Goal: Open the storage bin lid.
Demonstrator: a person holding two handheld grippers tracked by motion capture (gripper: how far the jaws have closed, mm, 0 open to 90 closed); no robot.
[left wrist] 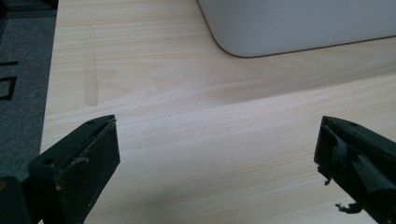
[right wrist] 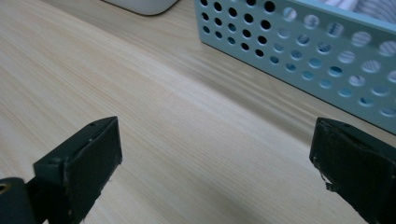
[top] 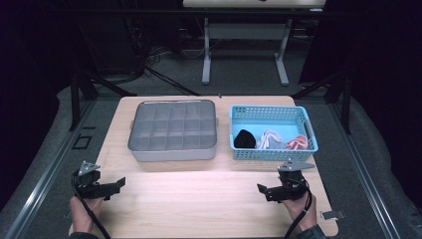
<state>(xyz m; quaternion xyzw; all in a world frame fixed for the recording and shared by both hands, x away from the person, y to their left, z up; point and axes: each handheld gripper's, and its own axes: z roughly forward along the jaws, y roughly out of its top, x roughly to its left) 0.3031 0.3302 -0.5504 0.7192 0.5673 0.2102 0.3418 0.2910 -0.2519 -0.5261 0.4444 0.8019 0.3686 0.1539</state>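
1. Your left tool [top: 115, 183] sits low over the near left part of the desk [top: 199, 199], held in your left hand [top: 82, 211], its jaws pointing right toward the middle
2. In the left gripper view its jaws stand wide apart with nothing between them but bare wood; the rounded near corner of the grey tray [left wrist: 299, 23] lies ahead and to the right, well apart from the jaws
3. Your right tool [top: 263, 190] sits over the near right part of the desk, held in your right hand [top: 301, 209], its jaws pointing left
4. In the right gripper view its jaws are also spread wide and empty; the perforated wall of the blue basket [right wrist: 299, 51] runs just ahead on the right, near the right jaw but not touching it
5. In the high view the grey tray [top: 172, 130] lies at the far left of the desk, divided into many small compartments, and the blue basket [top: 272, 111] lies just beside it on the right
6. Inside the basket, along its near wall, lie a black bundle [top: 244, 139] at the left, a white one [top: 269, 139] in the middle and a pink-and-white one [top: 297, 143] at the right; what the bundles are cannot be told for sure
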